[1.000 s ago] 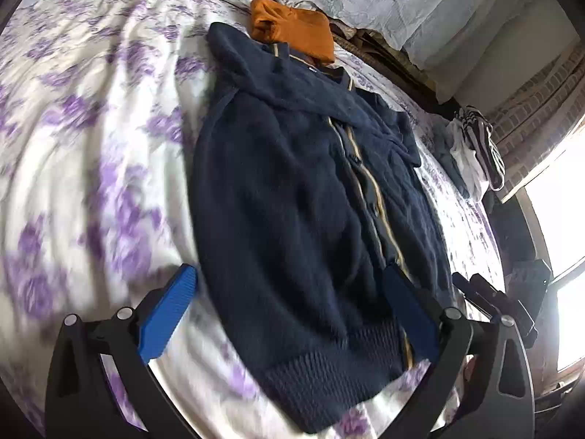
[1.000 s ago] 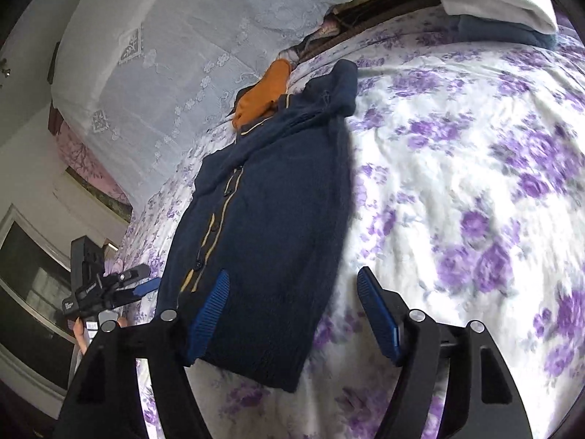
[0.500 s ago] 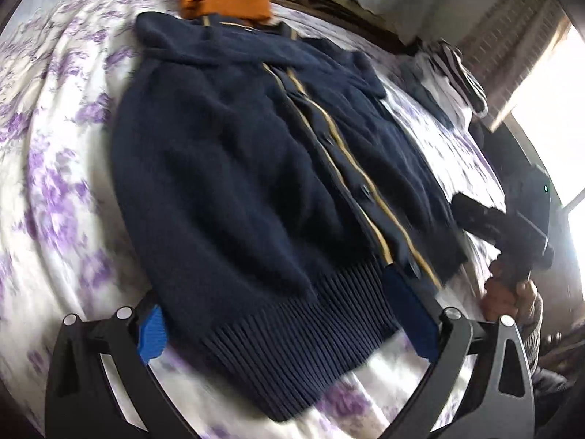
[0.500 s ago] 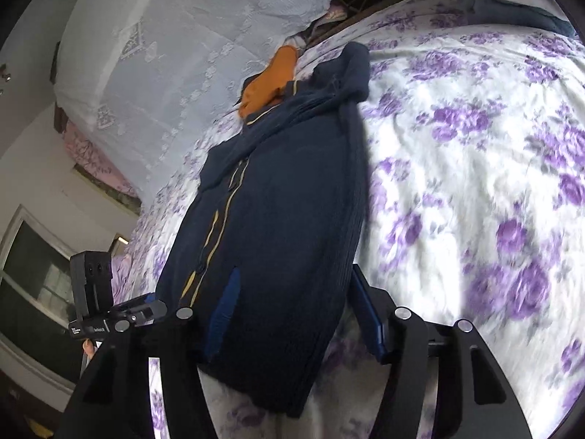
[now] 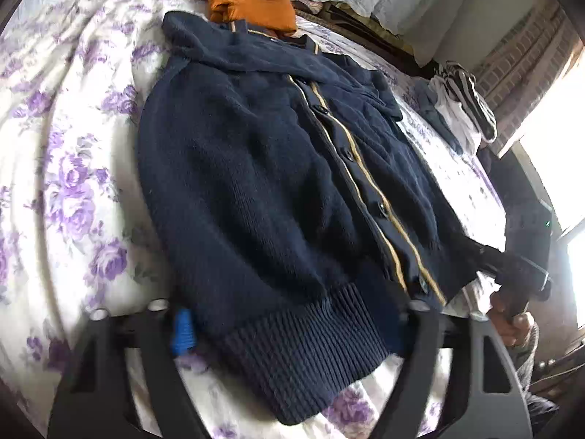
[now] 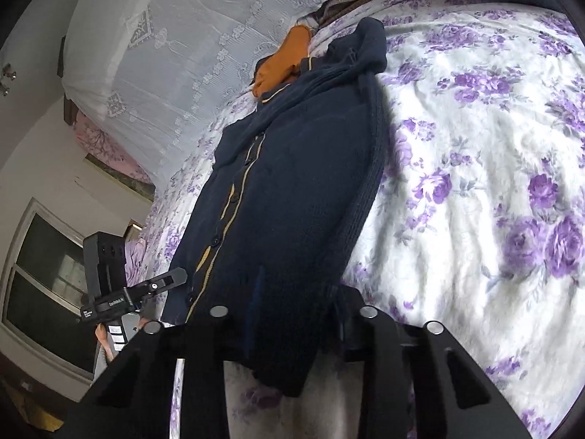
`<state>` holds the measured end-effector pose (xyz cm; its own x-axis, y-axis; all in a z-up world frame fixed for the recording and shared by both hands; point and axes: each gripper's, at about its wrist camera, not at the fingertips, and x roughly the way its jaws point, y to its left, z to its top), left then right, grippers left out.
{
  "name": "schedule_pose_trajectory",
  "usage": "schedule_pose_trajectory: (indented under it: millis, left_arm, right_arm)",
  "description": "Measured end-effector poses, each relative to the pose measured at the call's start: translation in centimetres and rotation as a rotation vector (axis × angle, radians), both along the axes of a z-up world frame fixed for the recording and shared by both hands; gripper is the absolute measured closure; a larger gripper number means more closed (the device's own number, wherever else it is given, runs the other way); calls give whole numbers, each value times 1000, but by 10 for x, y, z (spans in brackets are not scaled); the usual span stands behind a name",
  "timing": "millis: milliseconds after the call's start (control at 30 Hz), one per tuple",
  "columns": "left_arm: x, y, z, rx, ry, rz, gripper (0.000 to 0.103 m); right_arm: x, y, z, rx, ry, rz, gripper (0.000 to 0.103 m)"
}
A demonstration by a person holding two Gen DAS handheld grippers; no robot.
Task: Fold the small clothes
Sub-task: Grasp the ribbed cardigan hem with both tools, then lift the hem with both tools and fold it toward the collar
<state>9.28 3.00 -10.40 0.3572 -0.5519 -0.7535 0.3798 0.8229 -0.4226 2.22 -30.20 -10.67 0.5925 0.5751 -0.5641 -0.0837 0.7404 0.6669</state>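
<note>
A navy cardigan [image 5: 256,183] with a gold-trimmed button band lies flat on the floral bedspread [image 5: 55,146], collar at the far end. My left gripper [image 5: 289,333] straddles the ribbed hem at one bottom corner. Its jaws are closing, and the hem lies flat between them, unpinched. In the right wrist view the same cardigan [image 6: 292,183] runs away from my right gripper [image 6: 298,307]. Those jaws are closing too, and the pads squeeze the other bottom corner, where the knit bunches. A folded orange garment [image 5: 252,7] sits beyond the collar.
A heap of white and striped clothes [image 5: 464,106] lies at the bed's far right. A lace-covered headboard [image 6: 182,55] stands behind the bed. A window [image 6: 44,274] is at the left. A hand [image 5: 512,322] holds the right gripper off the bed's edge.
Both grippers have come in over the hem and narrowed their jaws. The right one's pads now pinch the corner. The left wrist view has swung to face the cardigan more squarely.
</note>
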Motion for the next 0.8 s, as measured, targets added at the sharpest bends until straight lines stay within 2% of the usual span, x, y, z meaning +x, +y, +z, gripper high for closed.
schedule_pose_trajectory:
  millis: [33,67,100,133,233,333,400,800]
  left_arm:
    - [-1,0,0,10,-7,5,52]
    - [1,1,-1,17,-7,13,59]
    - [4,3,-2,19,3,25,72]
    - [7,6,-4,7,18,33,78]
    - [7,16,-2,-40,24,54,89]
    - [-5,18,10,-35,-37,65,91]
    - [-15,22,17,-36,-74,74,91]
    - [-36,44,21,-136,-31,66,91]
  right_arm:
    - [-1,2,1,-12,-3,1,72]
    - [-1,3,1,-23,-4,-3,76]
    - [0,3,0,-31,-3,-11,89]
    - [1,1,-1,-36,6,-28,94]
    - [-2,-2,4,-33,-30,-60,96]
    - [-14,1,21,-83,-101,-64,96]
    - [-19,0,24,-84,-106,-65,96]
    - [-38,-10,21,35,-76,-11,96]
